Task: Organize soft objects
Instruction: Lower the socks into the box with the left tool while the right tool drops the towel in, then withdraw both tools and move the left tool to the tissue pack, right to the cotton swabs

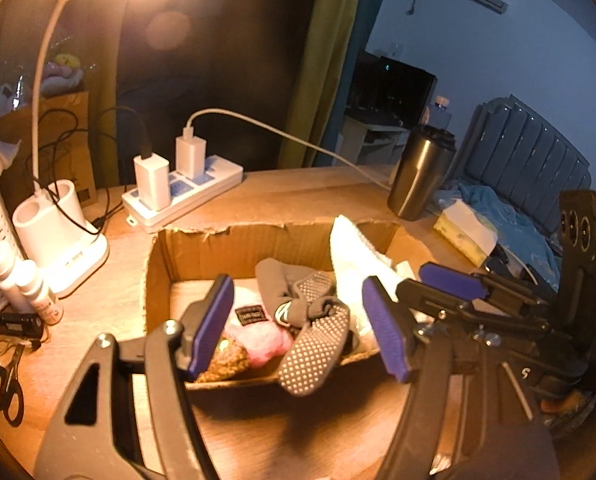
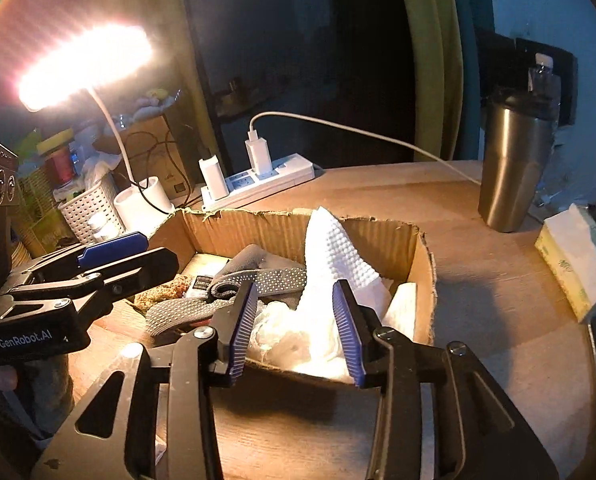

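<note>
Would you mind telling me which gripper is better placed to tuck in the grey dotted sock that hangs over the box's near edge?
Left, probably. The left gripper is open with the grey dotted sock right between its fingers, at the cardboard box front wall. The right gripper is open over the white cloth instead.

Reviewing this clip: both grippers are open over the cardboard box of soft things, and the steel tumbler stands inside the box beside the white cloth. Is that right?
Not quite. The steel tumbler stands outside the cardboard box, on the table behind its far right corner, as the right wrist view shows. The rest holds: the left gripper and right gripper are open over the box, and the white cloth is inside.
</note>
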